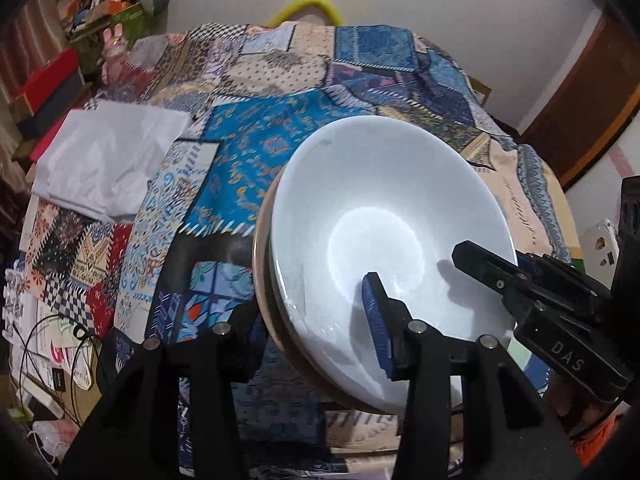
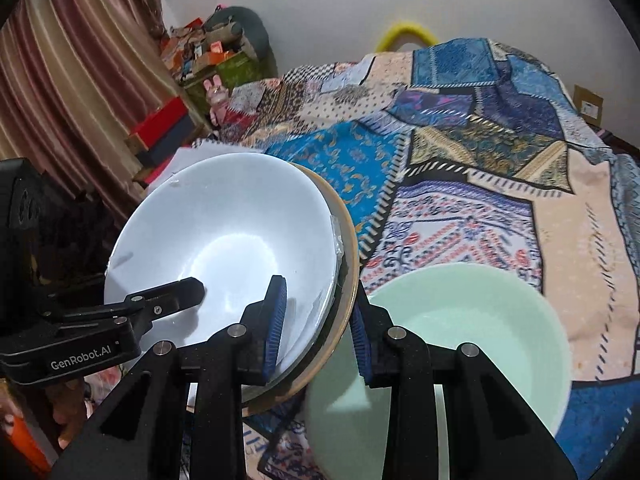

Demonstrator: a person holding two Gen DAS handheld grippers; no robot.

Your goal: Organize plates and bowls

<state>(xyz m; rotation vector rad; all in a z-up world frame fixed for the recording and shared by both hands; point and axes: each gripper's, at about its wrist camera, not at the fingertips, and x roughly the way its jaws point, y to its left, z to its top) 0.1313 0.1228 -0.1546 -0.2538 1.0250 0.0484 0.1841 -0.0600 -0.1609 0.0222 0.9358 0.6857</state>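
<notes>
A white bowl (image 1: pixel 384 208) rests in a tan plate (image 1: pixel 262 280), and the stack hangs tilted above the patchwork cloth (image 1: pixel 256 140). My left gripper (image 1: pixel 312 308) is shut on the stack's near rim: one blue pad lies inside the bowl, and the other finger is hidden behind the plate. My right gripper (image 2: pixel 318 304) is shut on the opposite rim of the same white bowl (image 2: pixel 224 224) and tan plate (image 2: pixel 348 248), with a blue pad on each side. Below it, a mint green bowl (image 2: pixel 472 332) stands on the cloth. Each view shows a finger (image 1: pixel 484 266) of the other gripper reaching into the bowl.
A folded white sheet (image 1: pixel 108 160) lies on the cloth at the left. Boxes and clutter (image 1: pixel 52 84) pile up by the curtain, and cables (image 1: pixel 52 352) trail at the lower left. A yellow ring (image 1: pixel 308 4) peeks over the far edge. The table drops off at the right (image 1: pixel 560 208).
</notes>
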